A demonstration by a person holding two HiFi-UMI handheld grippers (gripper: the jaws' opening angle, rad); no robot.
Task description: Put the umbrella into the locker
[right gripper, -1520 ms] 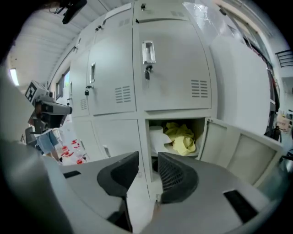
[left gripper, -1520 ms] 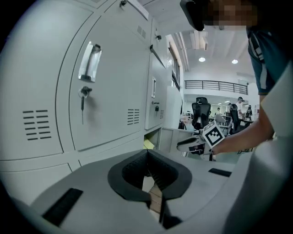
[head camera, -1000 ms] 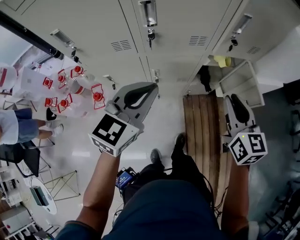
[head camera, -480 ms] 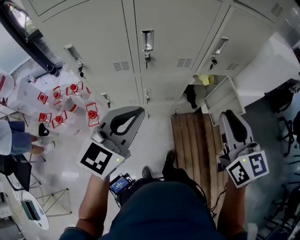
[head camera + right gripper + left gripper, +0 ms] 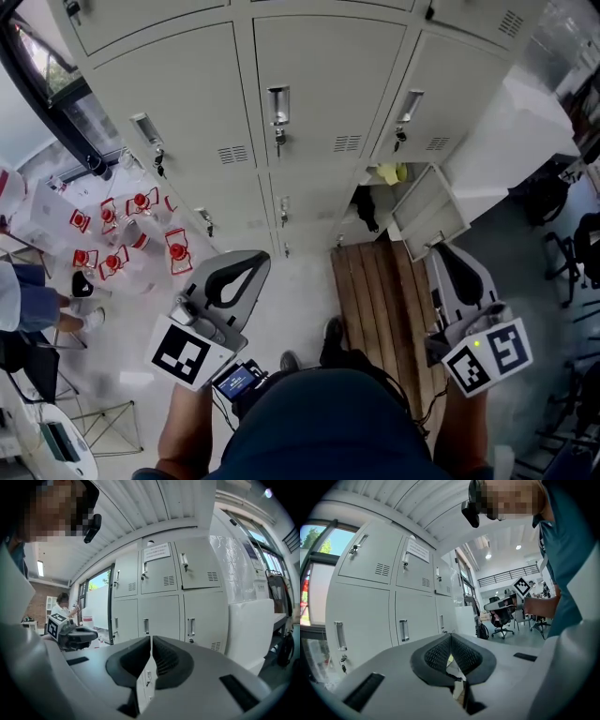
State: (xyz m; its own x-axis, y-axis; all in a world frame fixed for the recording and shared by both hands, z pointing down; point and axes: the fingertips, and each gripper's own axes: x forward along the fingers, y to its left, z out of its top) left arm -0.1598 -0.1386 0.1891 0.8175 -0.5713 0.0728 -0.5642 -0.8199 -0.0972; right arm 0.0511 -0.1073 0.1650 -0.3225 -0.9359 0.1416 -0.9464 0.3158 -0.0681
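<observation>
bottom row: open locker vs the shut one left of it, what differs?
Door: the open locker's door is swung out; its neighbour is shut.
Contents: the open locker shows a dark thing and a yellow thing; the neighbour's inside is hidden.
In front: wooden planks lie before the open locker, pale floor before the neighbour.
Both are pale grey metal.

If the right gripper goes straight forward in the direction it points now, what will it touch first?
Most likely a closed locker door in the middle column, straight beyond the right gripper, whose fingers have just closed on nothing. Nothing shows in between, though the door's distance is unclear.
</observation>
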